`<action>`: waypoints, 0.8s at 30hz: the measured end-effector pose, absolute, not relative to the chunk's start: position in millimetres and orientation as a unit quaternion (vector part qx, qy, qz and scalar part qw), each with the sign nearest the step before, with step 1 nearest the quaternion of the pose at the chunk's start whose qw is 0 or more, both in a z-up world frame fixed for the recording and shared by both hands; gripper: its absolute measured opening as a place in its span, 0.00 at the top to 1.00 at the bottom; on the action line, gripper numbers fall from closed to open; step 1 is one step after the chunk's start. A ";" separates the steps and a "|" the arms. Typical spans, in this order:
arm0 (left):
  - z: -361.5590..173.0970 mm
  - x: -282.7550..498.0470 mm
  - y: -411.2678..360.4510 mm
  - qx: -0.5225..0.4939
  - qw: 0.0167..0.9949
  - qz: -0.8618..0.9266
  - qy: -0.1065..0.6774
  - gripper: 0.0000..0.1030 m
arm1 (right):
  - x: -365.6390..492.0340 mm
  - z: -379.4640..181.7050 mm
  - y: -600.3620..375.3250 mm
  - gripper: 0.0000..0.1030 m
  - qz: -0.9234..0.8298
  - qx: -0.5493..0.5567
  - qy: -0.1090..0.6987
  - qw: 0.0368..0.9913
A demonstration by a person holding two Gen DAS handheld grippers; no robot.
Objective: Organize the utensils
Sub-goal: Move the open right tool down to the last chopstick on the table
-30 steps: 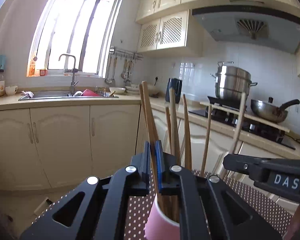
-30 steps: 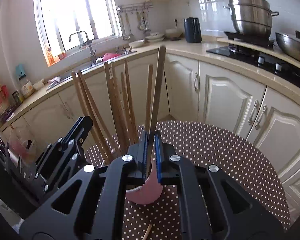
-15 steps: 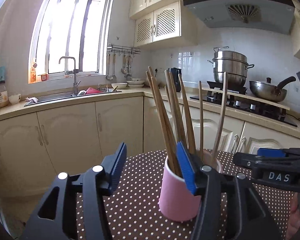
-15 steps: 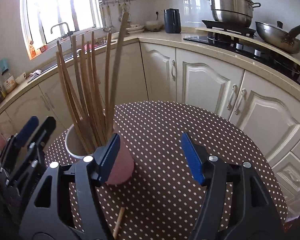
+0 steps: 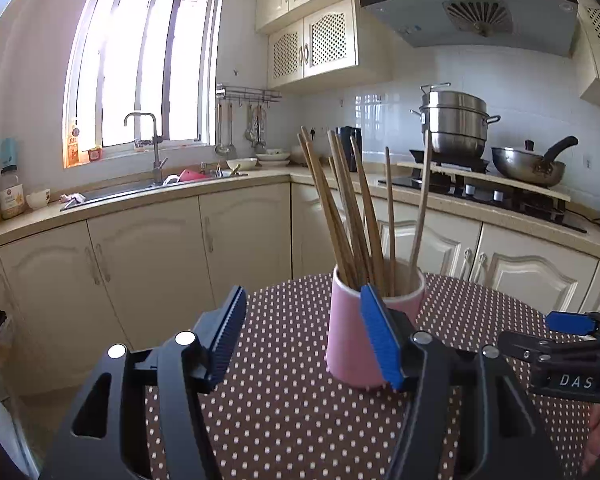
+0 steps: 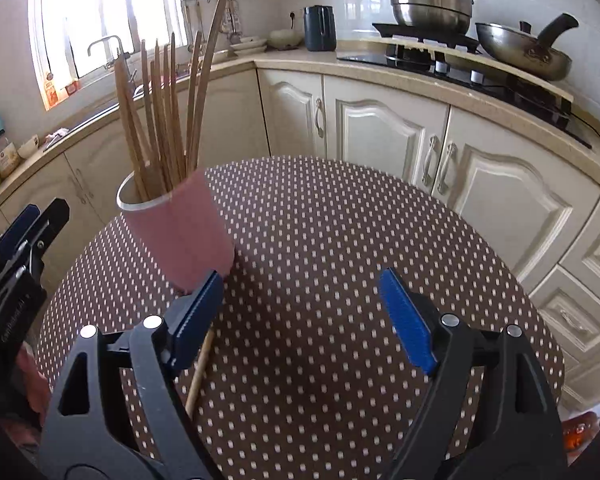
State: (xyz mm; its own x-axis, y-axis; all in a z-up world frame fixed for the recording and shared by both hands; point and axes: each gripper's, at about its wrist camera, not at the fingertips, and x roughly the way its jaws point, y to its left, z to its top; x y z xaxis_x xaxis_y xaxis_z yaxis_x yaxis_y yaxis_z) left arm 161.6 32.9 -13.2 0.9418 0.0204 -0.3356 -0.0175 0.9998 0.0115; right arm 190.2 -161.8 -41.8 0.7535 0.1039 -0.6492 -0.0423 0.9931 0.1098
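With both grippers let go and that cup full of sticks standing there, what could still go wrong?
1. The pink cup is crowded with tall wooden chopsticks leaning outward; the opening left gripper has one finger just in front of it, so a nudge might tip it.
2. One loose wooden chopstick lies on the dotted tablecloth beside the opening right gripper, and may roll away.

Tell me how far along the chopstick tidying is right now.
Done: a bundle of chopsticks stands in the pink cup on the dotted table. In hand: nothing; the left gripper and right gripper are both opening, with nothing between their jaws. Left: one loose chopstick lies on the table beside the right gripper's left finger, waiting to go into the cup.
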 end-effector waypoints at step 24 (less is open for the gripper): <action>-63.2 114.7 46.9 -0.001 0.950 -0.015 0.311 0.41 | 147.8 -96.4 -105.1 0.21 0.103 0.016 0.465 0.879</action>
State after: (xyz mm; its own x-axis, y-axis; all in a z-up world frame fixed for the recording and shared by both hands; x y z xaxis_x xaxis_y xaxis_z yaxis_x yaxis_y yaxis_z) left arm 114.7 46.9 -63.2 0.8062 -0.0300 -0.5909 0.0287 0.9995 -0.0117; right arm 147.8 -105.1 -96.4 0.5461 0.1961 -0.8145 -0.1668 0.9782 0.1236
